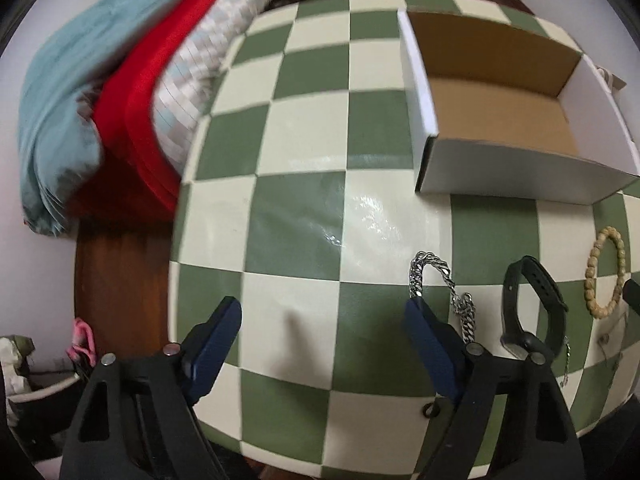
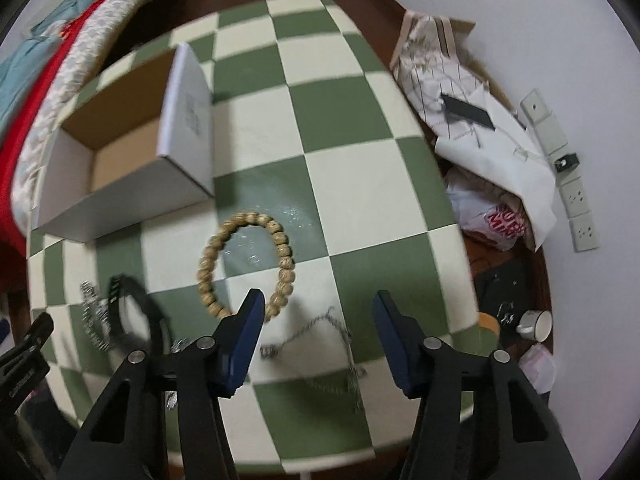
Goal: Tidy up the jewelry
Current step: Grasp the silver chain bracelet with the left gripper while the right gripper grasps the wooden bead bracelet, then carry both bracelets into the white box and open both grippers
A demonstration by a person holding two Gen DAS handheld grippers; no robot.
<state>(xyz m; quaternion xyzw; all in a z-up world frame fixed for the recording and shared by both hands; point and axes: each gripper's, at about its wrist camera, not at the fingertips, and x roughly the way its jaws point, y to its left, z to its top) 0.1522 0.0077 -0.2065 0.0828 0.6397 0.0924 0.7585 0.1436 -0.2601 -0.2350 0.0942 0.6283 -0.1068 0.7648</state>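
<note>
On the green-and-cream checked table lie a silver chain bracelet, a black watch band, a wooden bead bracelet and a thin chain necklace. An open white cardboard box stands behind them, empty. My left gripper is open, its right finger tip beside the silver chain. My right gripper is open above the thin necklace, its left finger tip next to the bead bracelet. The watch band and silver chain show at the left of the right wrist view.
Folded blue, red and patterned bedding lies left of the table. Bags and paper are piled on the floor at the right, with a mug and wall sockets. The box stands at the table's back left.
</note>
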